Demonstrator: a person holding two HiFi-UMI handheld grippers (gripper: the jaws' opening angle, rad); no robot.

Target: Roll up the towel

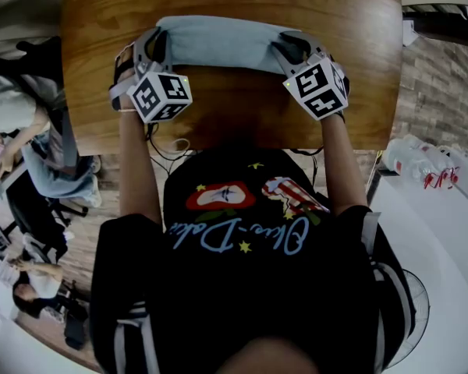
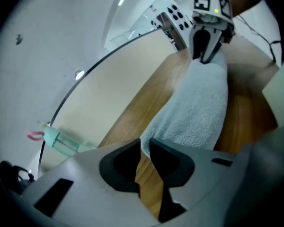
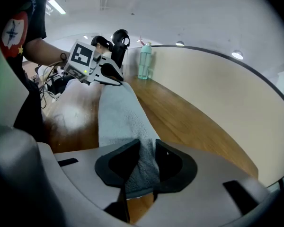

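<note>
Mid-roll, I judge. Right claw (image 3: pixel 147 143) pinches towel (image 1: pixel 218 44) at its 3 o'clock end. Left claw (image 2: pixel 145 143) is slightly spread and empty at 9 o'clock. Next: regrip left, roll across counter (image 1: pixel 234 100).

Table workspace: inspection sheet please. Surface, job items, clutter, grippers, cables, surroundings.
Surface: wooden table, glossy top.
Job's things: grey towel, a long narrow bundle lying across the table between both grippers.
Clutter: green bottle, upright at the table's far left corner.
Grippers: left hand-held gripper at the towel's left end, jaws slightly apart, wood showing through the gap; right hand-held gripper closed on the towel's right end.
Cables: thin cables hanging below the table's near edge, by the left arm.
Surroundings: people seated at left; white counter with plastic bottles at right.
</note>
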